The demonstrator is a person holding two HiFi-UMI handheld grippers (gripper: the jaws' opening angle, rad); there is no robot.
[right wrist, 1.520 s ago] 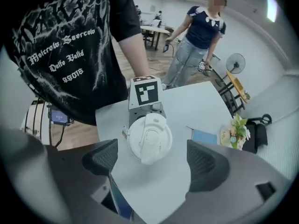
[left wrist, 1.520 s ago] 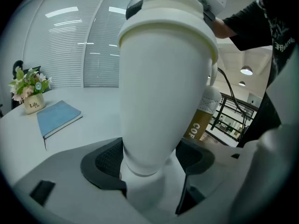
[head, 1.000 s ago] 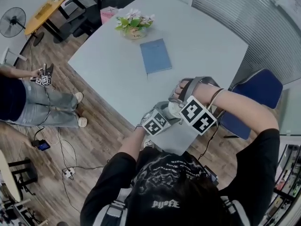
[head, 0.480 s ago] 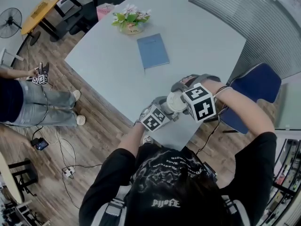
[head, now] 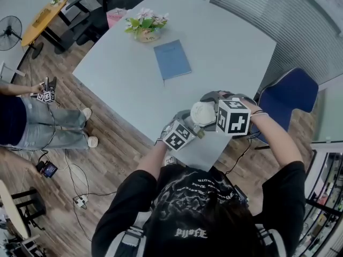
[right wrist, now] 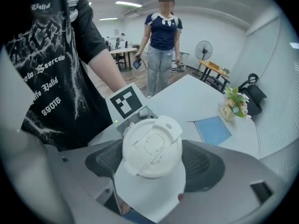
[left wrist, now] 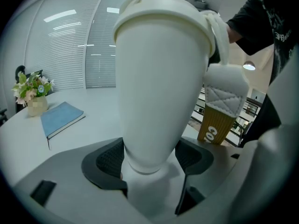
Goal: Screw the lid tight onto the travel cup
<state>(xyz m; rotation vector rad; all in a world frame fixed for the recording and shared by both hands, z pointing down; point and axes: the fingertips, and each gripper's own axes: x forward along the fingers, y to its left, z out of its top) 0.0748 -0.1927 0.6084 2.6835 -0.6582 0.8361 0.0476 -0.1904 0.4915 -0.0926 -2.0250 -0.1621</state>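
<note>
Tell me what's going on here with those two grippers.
A person is working on a white travel cup at a pale table, with a handheld gripper in each hand. The left gripper is clamped on the cup's narrow base. The right gripper grips the lid sitting on top. Whether the lid is fully tight can't be seen. A blue notebook and some flowers sit further back.

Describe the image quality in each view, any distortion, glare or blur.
Head view: evenly lit, sharp, no harsh shadows on the table. Left gripper view: fisheye with dark corners, the travel cup bulges, bright streaks glare on the blinds. Right gripper view: same fisheye, lid sharp, a mosaic patch over the standing person's face.
</note>
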